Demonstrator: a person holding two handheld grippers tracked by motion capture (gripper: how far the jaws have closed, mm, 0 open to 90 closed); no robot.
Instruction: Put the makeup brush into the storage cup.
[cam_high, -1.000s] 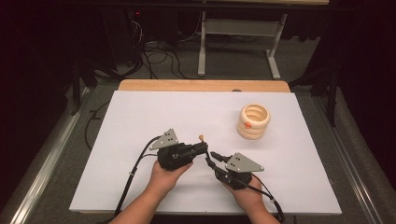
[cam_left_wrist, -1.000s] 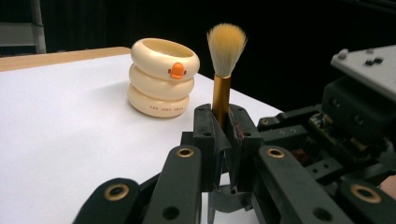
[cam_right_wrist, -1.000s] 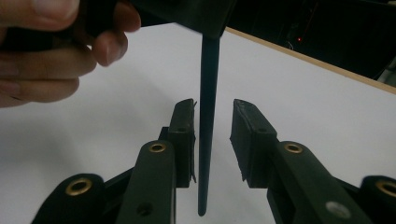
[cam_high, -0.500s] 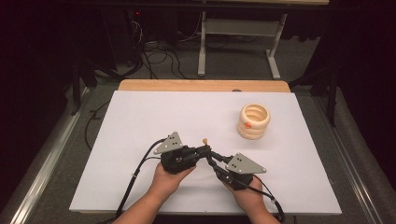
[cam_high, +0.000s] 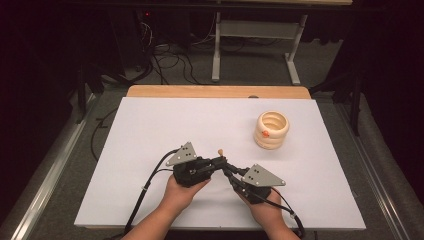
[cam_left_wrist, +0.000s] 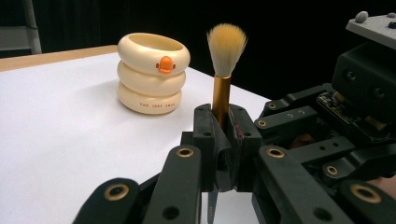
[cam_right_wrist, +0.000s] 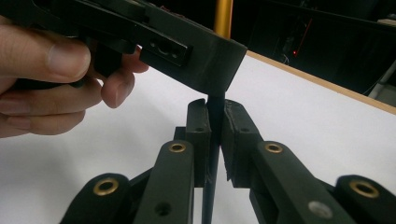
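Note:
A makeup brush with tan bristles, a gold ferrule and a dark handle stands upright over the middle of the white table. My left gripper is shut on the brush at the ferrule's base. My right gripper comes in from the right and is shut on the dark handle just below. A cream ringed holder with an orange duck bill stands at the back right, apart from both grippers.
A wooden strip runs along the table's far edge. Beyond it are a desk frame and cables on the floor. A metal rail lies left of the table. Each gripper trails a black cable toward the near edge.
Both hands have drifted slightly toward the near edge, with the brush still held by both grippers. The holder has not moved.

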